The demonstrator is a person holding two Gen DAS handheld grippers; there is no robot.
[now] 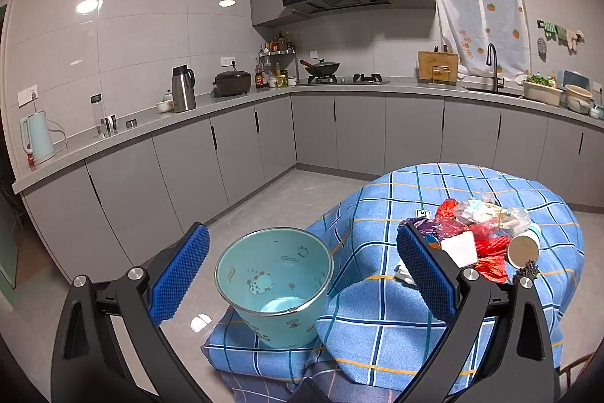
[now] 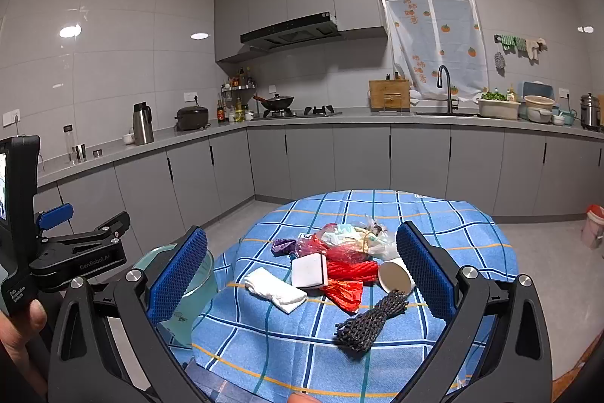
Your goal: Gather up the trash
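Scene: kitchen, round table w/ blue checked cloth, trash heaped mid-table.
Left claw: wide open, nothing in it, aimed at the bin.
Right claw: wide open too, empty, hanging over the near edge of the table, pointing at the pile.
Bin: teal bucket, upright, mouth open, on a lower cloth-covered seat just left of the table; looks empty.
Pile: red bags, clear plastic wrappers, purple scrap, white block, white rag, paper cup on its side, dark cord bundle.
Key relation: pile sits straight ahead of the right claw, between its fingers in view; from the left claw it's off to the right, past the right finger. Right hand is nearer, I'd say.
Nearest item: cord bundle, long axis running diagonal, near-left to far-right, so prob. needs a wrist turn to pinch across it.
Drop path: bin lies left of the pile, lower than the tabletop.
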